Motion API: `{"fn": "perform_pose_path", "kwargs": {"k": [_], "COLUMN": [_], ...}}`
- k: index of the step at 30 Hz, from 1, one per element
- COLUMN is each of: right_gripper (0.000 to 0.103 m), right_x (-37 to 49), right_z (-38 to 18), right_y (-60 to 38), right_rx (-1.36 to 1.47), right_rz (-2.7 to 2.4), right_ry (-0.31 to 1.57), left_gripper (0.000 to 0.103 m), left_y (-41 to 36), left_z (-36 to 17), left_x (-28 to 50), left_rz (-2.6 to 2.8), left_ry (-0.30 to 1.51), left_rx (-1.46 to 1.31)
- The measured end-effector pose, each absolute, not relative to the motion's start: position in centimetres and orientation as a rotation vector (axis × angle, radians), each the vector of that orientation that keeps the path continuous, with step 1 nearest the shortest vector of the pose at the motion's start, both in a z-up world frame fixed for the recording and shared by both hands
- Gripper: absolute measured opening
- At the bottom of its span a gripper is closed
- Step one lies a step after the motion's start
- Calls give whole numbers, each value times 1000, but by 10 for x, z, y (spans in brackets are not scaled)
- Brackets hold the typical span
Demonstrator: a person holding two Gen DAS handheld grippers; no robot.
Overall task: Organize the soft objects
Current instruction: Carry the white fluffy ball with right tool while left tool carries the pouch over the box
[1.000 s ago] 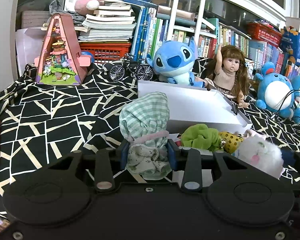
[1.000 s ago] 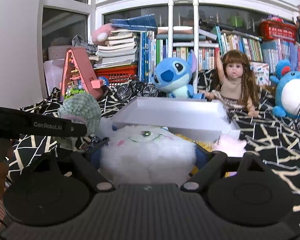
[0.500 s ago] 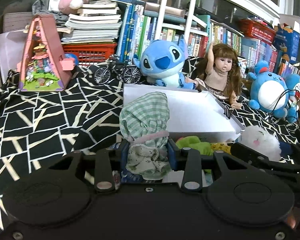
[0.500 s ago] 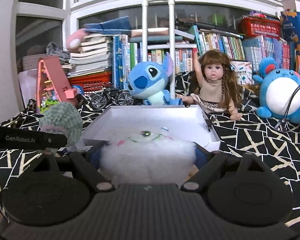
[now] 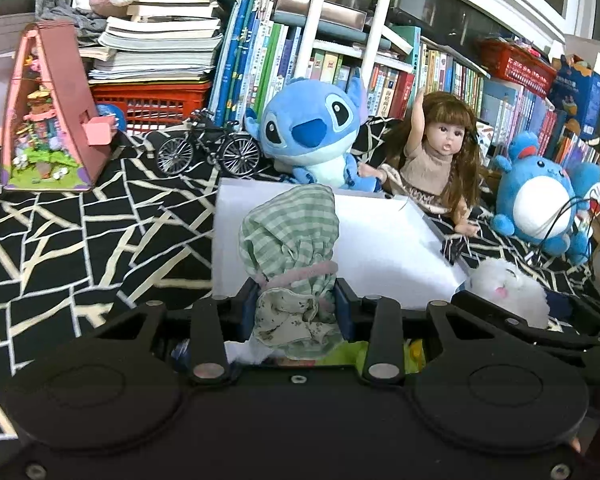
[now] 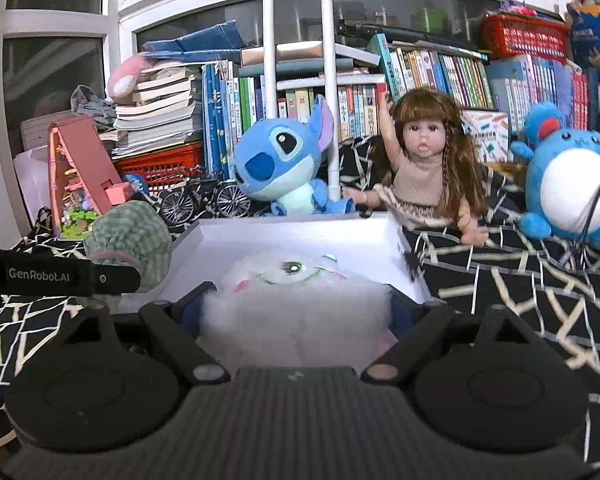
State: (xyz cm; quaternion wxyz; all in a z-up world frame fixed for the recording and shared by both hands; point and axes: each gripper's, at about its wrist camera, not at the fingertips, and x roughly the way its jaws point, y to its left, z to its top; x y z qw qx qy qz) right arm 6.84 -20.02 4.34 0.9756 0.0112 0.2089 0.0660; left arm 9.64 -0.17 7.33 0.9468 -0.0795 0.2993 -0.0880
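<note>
My left gripper [image 5: 296, 308] is shut on a green checked cloth pouch [image 5: 290, 232] tied with a pink band, held upright at the near left edge of the white tray [image 5: 384, 240]. The pouch also shows in the right wrist view [image 6: 134, 236]. My right gripper [image 6: 296, 312] is shut on a white fluffy plush [image 6: 296, 304] with an embroidered face, held over the near part of the white tray [image 6: 292, 236]. That plush also shows in the left wrist view [image 5: 508, 292], at the tray's near right corner.
A Stitch plush [image 5: 312, 132], a doll [image 5: 440, 160] and a blue round plush [image 5: 540, 196] sit behind and right of the tray. A toy bicycle [image 5: 208, 148], a pink triangular house [image 5: 48, 116], a red crate and books stand at the back. Black patterned cloth [image 5: 80, 232] covers the surface.
Both grippers have moved forward toward the tray with their loads. The green and yellow soft items near the tray's front have dropped almost out of sight under the left gripper.
</note>
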Motion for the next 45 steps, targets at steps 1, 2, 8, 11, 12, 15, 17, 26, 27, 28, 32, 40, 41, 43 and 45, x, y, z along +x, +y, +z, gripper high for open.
{"fn": "perform_pose_path", "kwargs": {"k": [1, 2, 8, 11, 12, 15, 17, 26, 27, 28, 32, 40, 41, 43, 45], "right_gripper": [87, 87, 87, 87, 87, 87, 87, 87, 87, 87, 87, 87, 87, 87, 87], "right_x": [73, 78, 108, 125, 131, 150, 160, 194, 196, 199, 205, 211, 211, 212, 212], "right_z": [46, 49, 57, 54, 51, 44, 41, 17, 15, 12, 4, -1, -2, -3, -5], "right_y": [-202, -204, -215, -218, -219, -219, -220, -222, -222, -222, -222, -217, -217, -217, -217], "right_rx": [21, 23, 40, 44, 40, 26, 28, 29, 31, 33, 43, 29, 27, 28, 31], "right_rz": [133, 134, 137, 145, 143, 129, 126, 89, 89, 88, 90, 90, 89, 89, 90], "right_ry": [420, 421, 442, 469, 483, 529, 554, 657, 666, 674, 706, 730, 732, 737, 741], "left_gripper": [37, 37, 37, 37, 37, 37, 37, 37, 37, 37, 37, 37, 37, 37, 37], "left_y": [-3, -4, -14, -20, -22, -28, -30, -29, -29, -29, -30, -31, -31, -31, -30], "left_z": [74, 75, 71, 68, 67, 61, 57, 31, 29, 26, 21, 14, 13, 12, 11], "left_x": [102, 108, 145, 160, 166, 180, 186, 215, 217, 218, 221, 225, 225, 226, 226], "left_rz": [-180, -178, -183, -180, -182, -183, -180, -139, -136, -134, -135, -135, -135, -135, -136], "left_ry": [611, 617, 658, 675, 681, 711, 723, 811, 813, 818, 831, 849, 850, 853, 856], "left_rx": [-163, -163, -166, -164, -163, -157, -151, -189, -187, -186, -188, -189, -189, -193, -198]}}
